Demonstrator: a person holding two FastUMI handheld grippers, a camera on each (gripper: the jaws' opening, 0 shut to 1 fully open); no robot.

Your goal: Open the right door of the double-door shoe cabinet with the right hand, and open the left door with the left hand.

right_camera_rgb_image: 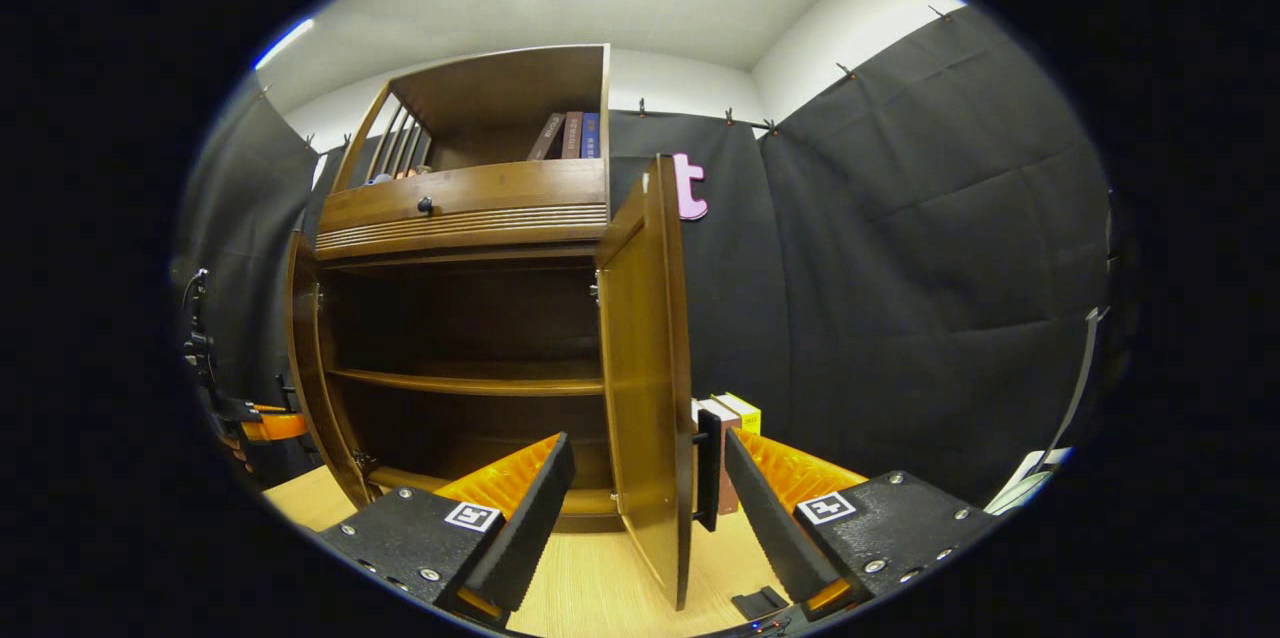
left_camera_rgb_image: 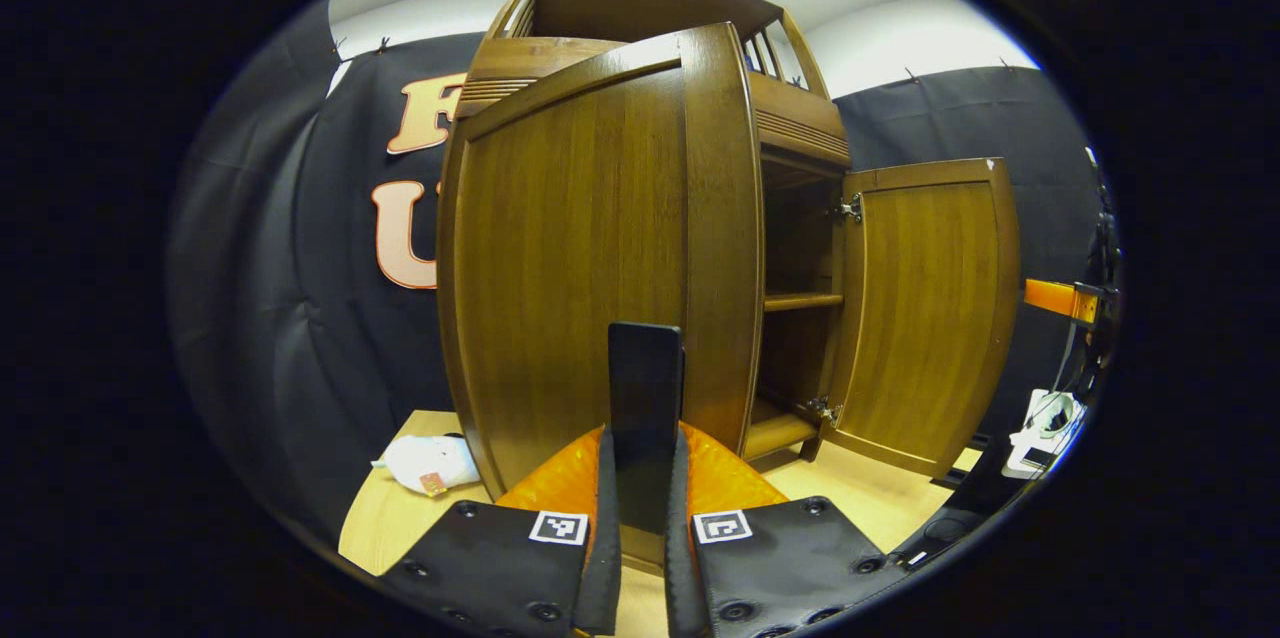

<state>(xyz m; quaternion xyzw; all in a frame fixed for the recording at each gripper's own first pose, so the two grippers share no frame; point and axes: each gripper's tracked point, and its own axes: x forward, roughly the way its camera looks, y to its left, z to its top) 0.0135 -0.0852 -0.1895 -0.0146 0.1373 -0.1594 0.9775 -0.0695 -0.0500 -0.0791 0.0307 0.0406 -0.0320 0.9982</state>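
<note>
We see the left hand-held gripper (left_camera_rgb_image: 645, 518) clamped on the black handle (left_camera_rgb_image: 645, 398) of the left door (left_camera_rgb_image: 580, 258), which stands partly open and hides most of the cabinet's inside from this side. The right door (right_camera_rgb_image: 645, 368) stands wide open, edge-on between the right hand-held gripper's (right_camera_rgb_image: 640, 508) spread fingers, touching neither. Shelves (right_camera_rgb_image: 470, 383) inside sit in shadow; what they carry, we cannot tell.

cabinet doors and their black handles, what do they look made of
The left door and right door look like wood or wood veneer, stained brown: straight grain lines and a soft satin sheen. Which one, the views leave open. The left door's handle, clamped in the left gripper, looks smooth, glossy black, plastic or painted metal. The right door's handle looks alike.
</note>
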